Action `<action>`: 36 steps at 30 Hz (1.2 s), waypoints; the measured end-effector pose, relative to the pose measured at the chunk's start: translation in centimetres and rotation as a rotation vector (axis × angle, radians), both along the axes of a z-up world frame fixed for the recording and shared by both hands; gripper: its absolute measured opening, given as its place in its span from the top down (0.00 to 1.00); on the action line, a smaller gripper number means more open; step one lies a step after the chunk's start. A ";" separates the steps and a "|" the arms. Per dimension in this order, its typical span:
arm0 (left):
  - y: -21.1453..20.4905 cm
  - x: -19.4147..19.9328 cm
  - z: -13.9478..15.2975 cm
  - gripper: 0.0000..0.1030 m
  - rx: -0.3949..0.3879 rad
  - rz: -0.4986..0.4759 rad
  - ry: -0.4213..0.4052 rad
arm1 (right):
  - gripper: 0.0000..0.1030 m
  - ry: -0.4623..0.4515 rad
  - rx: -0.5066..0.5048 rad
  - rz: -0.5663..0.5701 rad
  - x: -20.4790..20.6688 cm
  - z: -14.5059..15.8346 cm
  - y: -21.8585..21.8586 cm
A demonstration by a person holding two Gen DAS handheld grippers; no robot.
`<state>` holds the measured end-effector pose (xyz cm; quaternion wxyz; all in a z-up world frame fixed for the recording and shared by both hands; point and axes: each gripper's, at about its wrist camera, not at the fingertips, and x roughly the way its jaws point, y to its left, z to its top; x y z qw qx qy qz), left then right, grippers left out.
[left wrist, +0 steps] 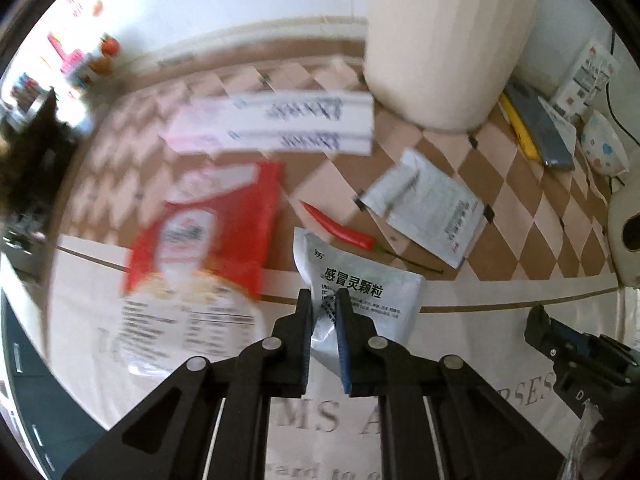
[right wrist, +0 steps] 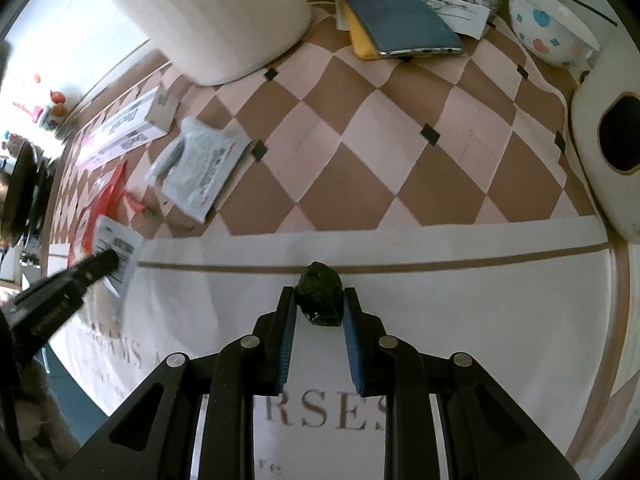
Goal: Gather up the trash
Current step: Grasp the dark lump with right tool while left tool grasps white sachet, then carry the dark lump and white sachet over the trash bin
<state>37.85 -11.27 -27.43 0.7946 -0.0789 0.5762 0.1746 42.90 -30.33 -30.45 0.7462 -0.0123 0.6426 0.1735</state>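
A silver medicine sachet (left wrist: 372, 292) with black and green print hangs slightly above the tablecloth, and my left gripper (left wrist: 323, 294) is shut on its lower left corner. The right wrist view shows the same sachet (right wrist: 116, 244) at the far left, on the tip of the left gripper (right wrist: 106, 260). My right gripper (right wrist: 320, 292) is shut on a small dark crumpled scrap (right wrist: 320, 302) over the cloth's white border. It also shows at the lower right as the right gripper (left wrist: 538, 322).
On the checkered cloth lie a red chili (left wrist: 340, 228), a blurred red packet (left wrist: 208, 232), a white sachet (left wrist: 428, 208) and a long white box (left wrist: 276, 124). A tall white bin (right wrist: 208, 12) stands behind. A tablet (right wrist: 400, 20), dotted bowl (right wrist: 548, 28) and white appliance (right wrist: 612, 140) sit at right.
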 end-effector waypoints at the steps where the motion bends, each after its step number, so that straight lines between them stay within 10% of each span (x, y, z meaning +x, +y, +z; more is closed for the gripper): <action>1: 0.1 -0.4 0.9 0.92 0.030 0.006 -0.014 | 0.77 0.000 0.002 0.005 -0.2 0.2 0.2; 11: 4.4 -6.7 5.9 0.92 0.250 0.092 -0.102 | 0.77 -0.078 0.060 0.134 -2.8 4.8 5.5; 22: 11.8 -19.0 8.4 0.92 0.297 0.322 -0.122 | 0.77 -0.136 0.115 0.342 -10.3 8.6 15.3; 30: 18.3 -31.4 5.6 0.92 0.267 0.532 -0.059 | 0.77 -0.094 0.114 0.571 -21.2 6.8 24.7; 36: 24.2 -43.5 -2.6 0.92 0.156 0.763 0.048 | 0.77 -0.004 0.090 0.763 -32.0 0.4 32.4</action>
